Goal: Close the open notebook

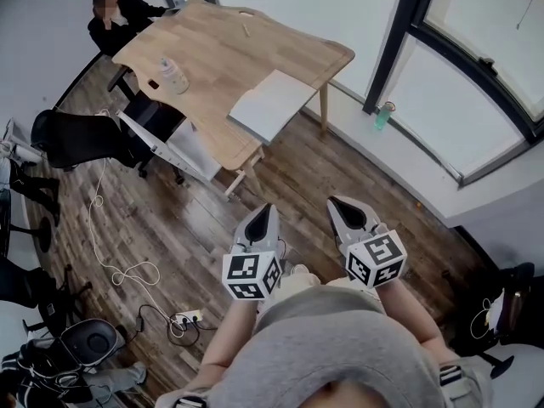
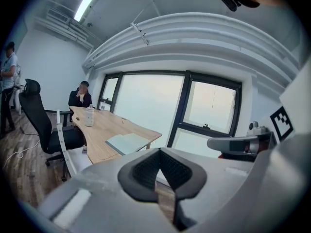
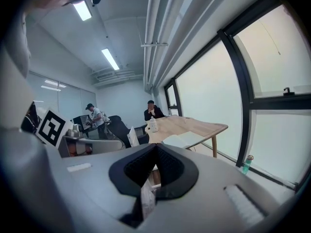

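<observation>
1. The notebook (image 1: 272, 102) lay open on the near end of the table (image 1: 229, 49), its pale pages facing up and one corner close to the table's edge. In the left gripper view it (image 2: 127, 142) showed just beyond the jaws, and in the right gripper view (image 3: 184, 140) likewise.
2. Further along the table stood a clear bottle (image 1: 173, 75), well apart from the notebook.
3. A person (image 1: 119, 15) sat at the far end of the table.
4. A black chair (image 1: 81, 138) stood beside the table's left side, on the wood floor (image 1: 289, 177).
5. A green bottle (image 1: 384, 115) stood by the window, to the right of the table.
6. A white cable (image 1: 127, 270) curled across the floor to a power strip (image 1: 189, 318).
7. The left gripper (image 1: 266, 212) was held over the floor, well short of the table and aimed towards it. Its jaws were pressed together at the tips with nothing between them, as its own view showed (image 2: 159, 149).
8. The right gripper (image 1: 340, 206) was held just beside the left one, also aimed at the table and touching nothing. Its jaws met at the tips too and held nothing (image 3: 155, 144).
9. A second person (image 3: 95, 115) stood in the background, seen in the right gripper view.
</observation>
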### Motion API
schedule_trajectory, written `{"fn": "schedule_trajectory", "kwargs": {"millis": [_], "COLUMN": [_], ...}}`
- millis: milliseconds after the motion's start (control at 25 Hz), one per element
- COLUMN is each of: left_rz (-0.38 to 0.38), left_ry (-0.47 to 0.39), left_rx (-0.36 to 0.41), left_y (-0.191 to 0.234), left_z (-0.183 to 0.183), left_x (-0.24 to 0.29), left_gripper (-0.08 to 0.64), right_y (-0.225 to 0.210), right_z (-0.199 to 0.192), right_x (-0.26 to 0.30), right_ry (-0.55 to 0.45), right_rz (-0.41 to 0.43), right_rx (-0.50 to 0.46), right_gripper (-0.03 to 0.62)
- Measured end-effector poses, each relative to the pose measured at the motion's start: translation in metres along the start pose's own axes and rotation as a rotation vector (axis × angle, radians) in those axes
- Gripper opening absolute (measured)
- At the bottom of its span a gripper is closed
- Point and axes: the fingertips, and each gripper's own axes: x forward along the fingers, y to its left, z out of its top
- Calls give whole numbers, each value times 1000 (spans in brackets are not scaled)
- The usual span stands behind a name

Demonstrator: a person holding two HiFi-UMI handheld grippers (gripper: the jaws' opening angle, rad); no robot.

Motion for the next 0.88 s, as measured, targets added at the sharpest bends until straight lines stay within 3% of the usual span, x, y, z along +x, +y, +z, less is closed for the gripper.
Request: {"fn": "schedule_trajectory", "kwargs": {"millis": [440,880], "left_rz": [3,54], "left_ry": [17,19], "left_rx": [-28,-33], "left_y": [39,57], "left_z": [4,8], "left_x": [23,66], "left_gripper": [2,2], "right_y": [6,-27], "right_z": [2,5], "right_x": [42,85], "right_ry": [25,43], "right_rz": [8,53], "right_rx": [-6,8], "right_gripper": [2,2]}}
